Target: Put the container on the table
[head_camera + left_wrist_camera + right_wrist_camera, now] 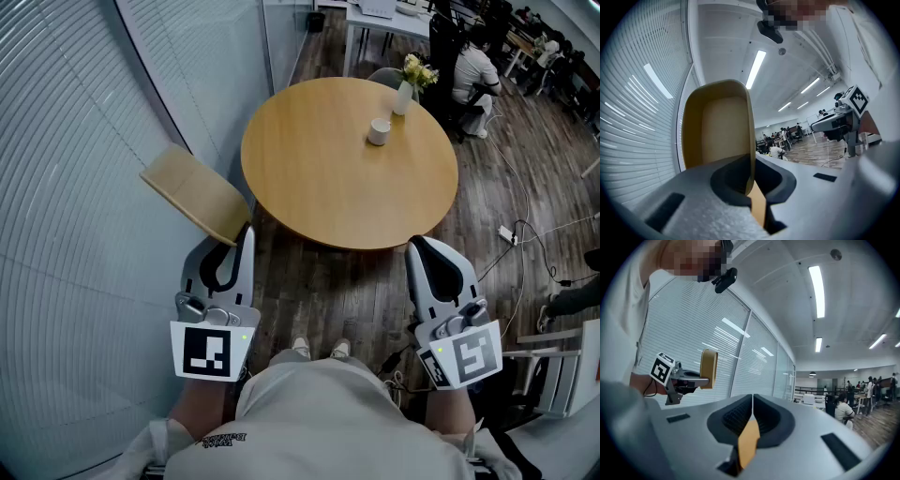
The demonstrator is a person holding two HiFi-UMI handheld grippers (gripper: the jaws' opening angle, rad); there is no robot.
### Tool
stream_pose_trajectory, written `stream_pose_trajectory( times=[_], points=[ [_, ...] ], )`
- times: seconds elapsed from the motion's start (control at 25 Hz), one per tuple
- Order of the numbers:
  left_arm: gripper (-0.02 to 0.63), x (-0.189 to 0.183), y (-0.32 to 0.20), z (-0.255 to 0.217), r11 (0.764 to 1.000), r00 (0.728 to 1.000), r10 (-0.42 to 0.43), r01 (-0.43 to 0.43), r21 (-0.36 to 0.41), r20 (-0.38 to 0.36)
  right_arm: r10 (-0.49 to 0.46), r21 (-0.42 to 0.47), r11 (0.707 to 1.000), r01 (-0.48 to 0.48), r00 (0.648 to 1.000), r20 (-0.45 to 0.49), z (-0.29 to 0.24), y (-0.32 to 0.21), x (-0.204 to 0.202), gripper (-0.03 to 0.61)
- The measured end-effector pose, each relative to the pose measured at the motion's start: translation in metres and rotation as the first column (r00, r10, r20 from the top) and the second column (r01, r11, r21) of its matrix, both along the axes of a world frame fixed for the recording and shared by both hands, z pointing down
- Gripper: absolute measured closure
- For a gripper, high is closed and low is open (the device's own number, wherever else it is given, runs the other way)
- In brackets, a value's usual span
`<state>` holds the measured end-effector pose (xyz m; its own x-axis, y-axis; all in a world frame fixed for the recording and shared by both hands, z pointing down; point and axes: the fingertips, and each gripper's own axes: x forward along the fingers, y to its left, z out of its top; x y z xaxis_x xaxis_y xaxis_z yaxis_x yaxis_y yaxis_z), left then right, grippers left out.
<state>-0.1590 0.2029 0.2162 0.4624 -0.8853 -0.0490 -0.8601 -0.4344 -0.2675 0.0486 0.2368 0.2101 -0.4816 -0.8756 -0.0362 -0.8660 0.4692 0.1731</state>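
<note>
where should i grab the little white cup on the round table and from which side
Grip the white cup across its round side wall, coming from the near edge of the round table. It stands upright, and the flower vase stands close behind it to the right, so the near left side probably leaves most room.

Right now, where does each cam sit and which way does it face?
Head view: on the head, steeply down at the round table; torso, left gripper and right gripper show.
Left gripper view: on that gripper, forward along jaws shut on the container; shirt at right.
Right gripper view: on that gripper, forward along shut, empty jaws; shirt at left.
Shared: each gripper view shows the other gripper.
</note>
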Motion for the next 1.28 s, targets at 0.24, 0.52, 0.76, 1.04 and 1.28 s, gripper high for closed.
stream_pose_trajectory(
  times=[0.24, 0.52, 0.76, 1.04, 1.28],
  points=[
    [0.591, 0.001, -0.002, 0.002, 1.000, 1.000, 0.004, -0.004, -0.012, 0.013, 0.007, -0.008, 1.000, -0.007, 1.000, 0.011, 0.001, -0.002, 0.000, 0.546],
    [0.591, 0.007, -0.001, 0.000, 1.000, 1.000, 0.002, -0.002, 0.004, 0.001, 0.027, -0.016, 1.000, -0.027, 0.999, 0.033, 0.004, -0.004, 0.011, 0.546],
    [0.591, 0.015, 0.003, -0.001, 1.000, 1.000, -0.005, 0.005, 0.002, 0.006, 0.015, -0.026, 1.000, -0.014, 0.999, 0.037, 0.007, -0.003, 0.018, 0.546],
    [0.591, 0.021, 0.005, 0.009, 0.999, 0.999, -0.028, 0.029, -0.023, 0.033, -0.002, -0.028, 1.000, 0.003, 0.999, 0.043, 0.011, -0.004, 0.028, 0.546],
    [0.591, 0.035, 0.012, 0.010, 0.998, 0.998, -0.048, 0.049, -0.026, 0.036, -0.018, -0.028, 0.999, 0.020, 0.998, 0.059, 0.014, 0.000, 0.044, 0.546]
  ],
)
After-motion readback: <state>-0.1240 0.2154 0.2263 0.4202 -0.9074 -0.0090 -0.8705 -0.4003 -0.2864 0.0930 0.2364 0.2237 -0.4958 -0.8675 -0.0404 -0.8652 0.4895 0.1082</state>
